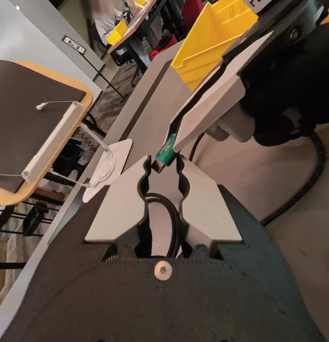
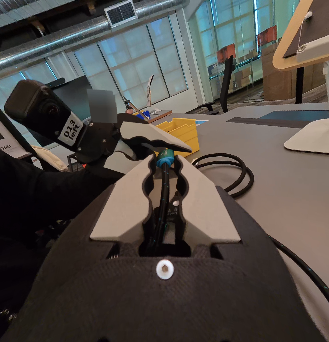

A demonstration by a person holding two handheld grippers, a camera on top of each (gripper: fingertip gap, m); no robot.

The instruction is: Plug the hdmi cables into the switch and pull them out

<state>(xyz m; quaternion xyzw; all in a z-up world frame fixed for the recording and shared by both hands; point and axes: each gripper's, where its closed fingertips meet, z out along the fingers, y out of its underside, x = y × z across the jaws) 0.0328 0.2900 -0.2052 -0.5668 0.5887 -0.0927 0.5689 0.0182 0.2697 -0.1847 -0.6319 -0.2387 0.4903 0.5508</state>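
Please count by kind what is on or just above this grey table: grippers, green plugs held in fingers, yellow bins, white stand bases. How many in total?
Grippers: 2, left gripper and right gripper
Green plug held in fingers: 1
Yellow bin on the grey table: 1
White stand base: 1
Total: 5

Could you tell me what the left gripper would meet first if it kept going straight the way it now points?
Most likely the green HDMI plug, held by the right gripper just beyond the left gripper's open fingertips. Its metal tip already points into their gap. Depth is hard to judge, so contact could be immediate.
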